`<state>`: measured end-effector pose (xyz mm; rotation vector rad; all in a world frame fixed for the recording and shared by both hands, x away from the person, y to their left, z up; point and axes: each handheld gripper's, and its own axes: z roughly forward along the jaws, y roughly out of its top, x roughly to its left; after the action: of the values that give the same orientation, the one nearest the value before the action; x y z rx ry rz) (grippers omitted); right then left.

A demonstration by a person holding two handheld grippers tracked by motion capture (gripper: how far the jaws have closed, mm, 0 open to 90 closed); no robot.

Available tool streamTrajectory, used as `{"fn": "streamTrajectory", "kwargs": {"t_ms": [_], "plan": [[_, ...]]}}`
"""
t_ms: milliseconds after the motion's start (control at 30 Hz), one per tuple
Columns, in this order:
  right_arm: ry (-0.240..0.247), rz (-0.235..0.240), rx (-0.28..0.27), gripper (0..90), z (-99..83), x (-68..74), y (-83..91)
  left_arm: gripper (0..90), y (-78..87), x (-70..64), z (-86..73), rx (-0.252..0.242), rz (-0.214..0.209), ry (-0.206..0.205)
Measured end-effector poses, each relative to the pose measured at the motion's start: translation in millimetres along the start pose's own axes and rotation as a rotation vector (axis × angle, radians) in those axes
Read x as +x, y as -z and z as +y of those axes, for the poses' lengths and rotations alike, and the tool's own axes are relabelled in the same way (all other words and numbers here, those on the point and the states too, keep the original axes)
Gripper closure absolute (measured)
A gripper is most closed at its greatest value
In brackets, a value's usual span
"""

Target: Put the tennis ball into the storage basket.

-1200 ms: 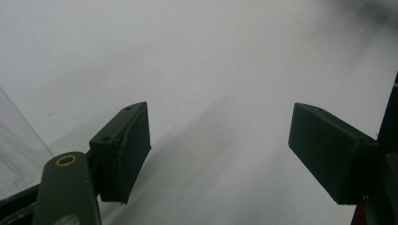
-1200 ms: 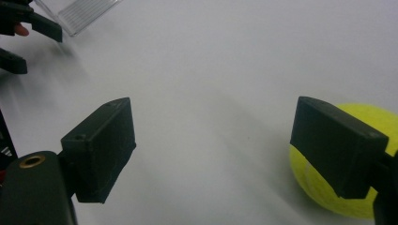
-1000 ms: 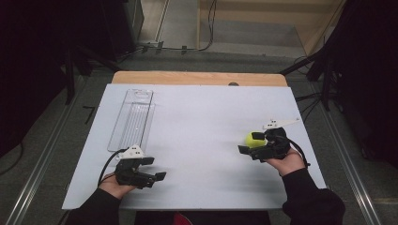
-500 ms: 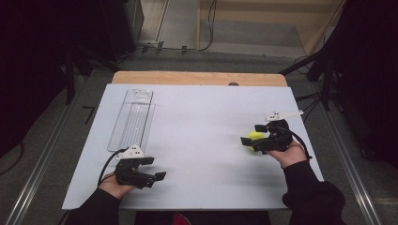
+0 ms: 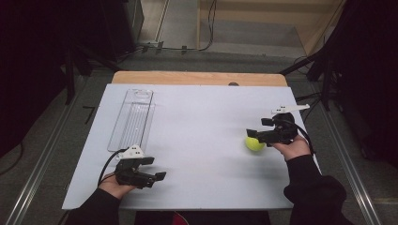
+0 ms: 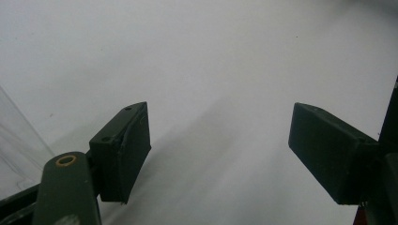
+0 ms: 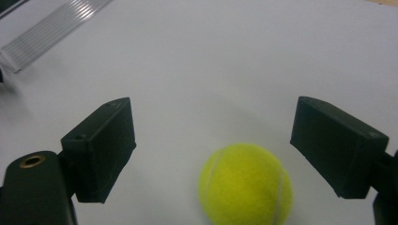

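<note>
A yellow-green tennis ball (image 5: 255, 144) lies on the white table top (image 5: 202, 122) at the right. My right gripper (image 5: 257, 134) hovers at it, held by a hand coming from the lower right. In the right gripper view the ball (image 7: 245, 185) sits low between the wide-apart jaws of the gripper (image 7: 213, 140), touching neither pad. My left gripper (image 5: 154, 168) rests near the table's front left, open, with nothing between its fingers (image 6: 123, 150); bare white surface lies ahead of it.
A long clear plastic tray (image 5: 131, 119) lies at the far left of the table, also seen as a ribbed strip (image 7: 47, 30) and an edge (image 6: 14, 136). A wooden board (image 5: 197, 78) borders the far edge. Metal rails and dark floor surround the table.
My right hand has drifted slightly toward the far right, and the ball now shows more fully at the near side of its jaws. The left gripper has not moved.
</note>
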<state>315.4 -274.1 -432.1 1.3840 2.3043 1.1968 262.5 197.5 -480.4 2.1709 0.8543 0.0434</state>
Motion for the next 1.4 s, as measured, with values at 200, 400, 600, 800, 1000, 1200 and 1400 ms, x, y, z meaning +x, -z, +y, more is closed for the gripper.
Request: {"fn": "streamTrajectory", "kwargs": {"t_ms": [200,400,600,800,1000,1200,1400], "plan": [[-0.018,-0.029,0.004,12.2,1.2,-9.2,-2.9,22.0,-0.3,-0.4,0.2,0.001,-0.002,-0.002],[-0.029,-0.045,-0.010,12.2,2.1,-12.6,-2.6,22.0,-0.6,-0.1,0.5,0.002,-0.003,-0.002],[-0.034,-0.061,-0.017,12.2,1.3,-14.7,-3.2,22.0,-1.2,0.0,1.0,0.000,-0.006,-0.003],[-0.049,-0.067,-0.026,12.2,-1.7,-16.8,-2.8,22.0,-1.3,0.1,1.3,0.002,-0.006,-0.007],[-0.062,-0.057,-0.023,12.2,-6.3,-18.8,-6.7,22.0,-1.1,0.0,1.5,0.000,-0.008,-0.005],[-0.056,-0.057,-0.013,12.2,-10.8,-17.1,-12.1,22.0,-0.3,0.0,1.6,0.001,-0.007,-0.011],[-0.062,-0.058,-0.003,12.2,-15.0,-15.8,-16.7,22.0,0.0,-0.8,1.8,0.003,-0.006,-0.016]]}}
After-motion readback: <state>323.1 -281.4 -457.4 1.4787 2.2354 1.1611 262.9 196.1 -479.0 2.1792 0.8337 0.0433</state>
